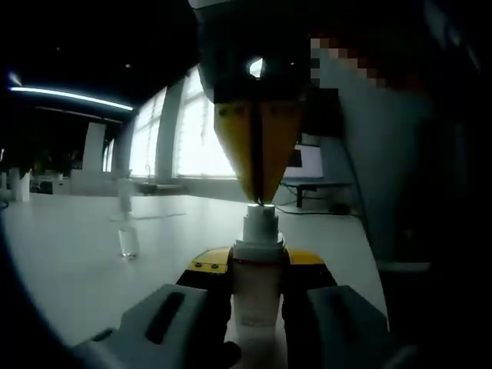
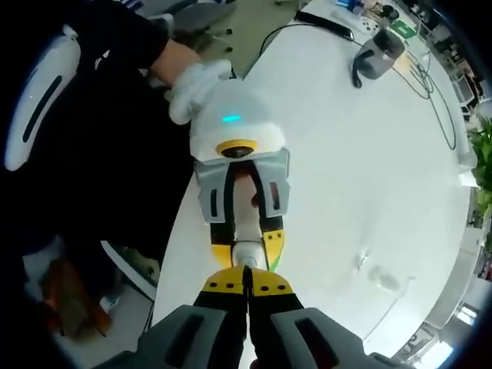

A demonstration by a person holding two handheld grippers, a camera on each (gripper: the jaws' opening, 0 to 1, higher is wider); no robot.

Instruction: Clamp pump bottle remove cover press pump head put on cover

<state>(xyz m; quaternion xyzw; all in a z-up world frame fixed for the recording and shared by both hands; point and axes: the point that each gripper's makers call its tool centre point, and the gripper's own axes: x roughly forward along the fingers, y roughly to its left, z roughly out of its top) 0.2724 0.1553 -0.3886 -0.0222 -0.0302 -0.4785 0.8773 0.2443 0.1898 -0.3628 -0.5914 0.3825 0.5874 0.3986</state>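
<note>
We see the pump bottle (image 1: 257,296) upright on the white surface (image 1: 84,254), clamped at its body between the yellow-tipped jaws of the left tool (image 1: 257,288). The right tool (image 1: 260,181) comes down from above, jaws together, tips touching the top of the pump head (image 1: 260,211). In the right gripper view we look down: right tool (image 2: 247,286) pressed shut over the pump head (image 2: 247,250), left tool (image 2: 247,201) gripping the pump bottle (image 2: 246,223) just below, a gloved hand (image 2: 196,88) behind it. A clear cover (image 1: 127,242) stands well apart to the side on the surface (image 2: 361,161). Windows (image 1: 196,134) sit behind.
</note>
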